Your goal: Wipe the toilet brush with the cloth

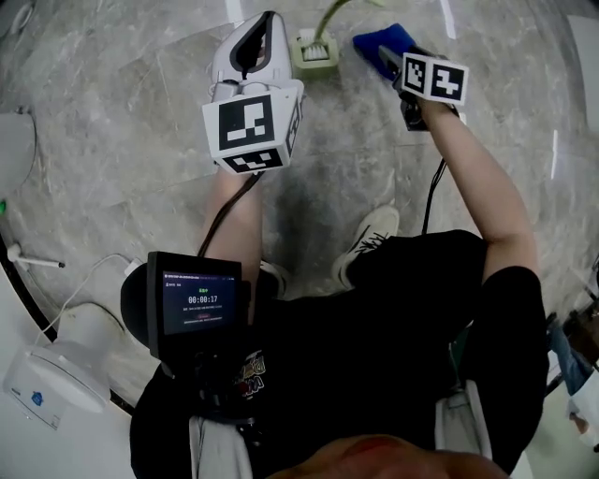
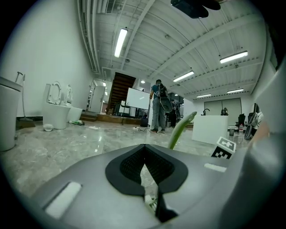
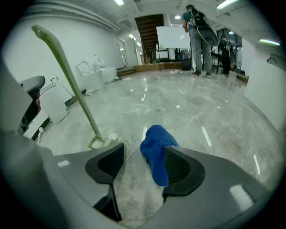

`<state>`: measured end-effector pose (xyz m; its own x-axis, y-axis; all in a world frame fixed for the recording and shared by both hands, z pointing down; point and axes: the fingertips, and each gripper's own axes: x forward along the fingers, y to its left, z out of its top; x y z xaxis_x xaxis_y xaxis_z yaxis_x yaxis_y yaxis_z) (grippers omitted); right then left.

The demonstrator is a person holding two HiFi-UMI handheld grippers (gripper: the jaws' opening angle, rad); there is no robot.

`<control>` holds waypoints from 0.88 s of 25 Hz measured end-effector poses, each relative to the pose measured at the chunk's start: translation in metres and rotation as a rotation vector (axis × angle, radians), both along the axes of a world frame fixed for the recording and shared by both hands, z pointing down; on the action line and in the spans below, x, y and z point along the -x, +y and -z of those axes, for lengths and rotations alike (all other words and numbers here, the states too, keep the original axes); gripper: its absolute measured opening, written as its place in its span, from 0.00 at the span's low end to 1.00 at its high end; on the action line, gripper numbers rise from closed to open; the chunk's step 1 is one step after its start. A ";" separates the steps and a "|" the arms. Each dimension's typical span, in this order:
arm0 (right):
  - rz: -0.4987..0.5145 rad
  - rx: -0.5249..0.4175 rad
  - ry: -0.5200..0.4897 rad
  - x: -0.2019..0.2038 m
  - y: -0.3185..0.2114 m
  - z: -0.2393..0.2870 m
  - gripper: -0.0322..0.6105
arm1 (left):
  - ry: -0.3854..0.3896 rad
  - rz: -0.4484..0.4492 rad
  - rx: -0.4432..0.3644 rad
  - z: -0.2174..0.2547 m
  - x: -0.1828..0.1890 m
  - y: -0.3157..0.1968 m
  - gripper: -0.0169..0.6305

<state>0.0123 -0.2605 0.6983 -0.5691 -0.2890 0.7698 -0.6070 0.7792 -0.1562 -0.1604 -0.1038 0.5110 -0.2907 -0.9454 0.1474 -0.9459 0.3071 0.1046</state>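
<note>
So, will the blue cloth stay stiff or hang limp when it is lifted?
Probably limp: the blue cloth bunches and droops in a soft fold against one pad of the right gripper. Likely light, as it seems to cling there with the jaws wide apart. Its textured weave looks grippy, yet it could slip off unpinched.

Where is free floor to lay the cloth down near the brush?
Bare floor lies right of the cloth, and left of the left gripper. Crowded: the strip between that gripper and cloth, where the brush stands.
</note>
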 end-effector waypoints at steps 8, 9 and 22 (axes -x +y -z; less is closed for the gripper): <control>0.066 0.070 0.214 -0.027 0.030 -0.049 0.57 | 0.004 0.007 0.007 -0.003 0.003 0.001 0.05; 0.068 0.033 0.206 -0.025 0.029 -0.041 0.57 | 0.010 0.011 0.003 -0.002 0.005 0.002 0.05; 0.419 -0.647 -0.158 0.087 0.087 0.206 0.51 | 0.015 0.004 -0.005 0.005 0.000 -0.004 0.05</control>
<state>-0.0746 -0.1740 0.4925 -0.8184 -0.3897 0.4223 -0.2512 0.9036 0.3470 -0.1603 -0.1077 0.5058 -0.2920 -0.9450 0.1475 -0.9430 0.3102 0.1202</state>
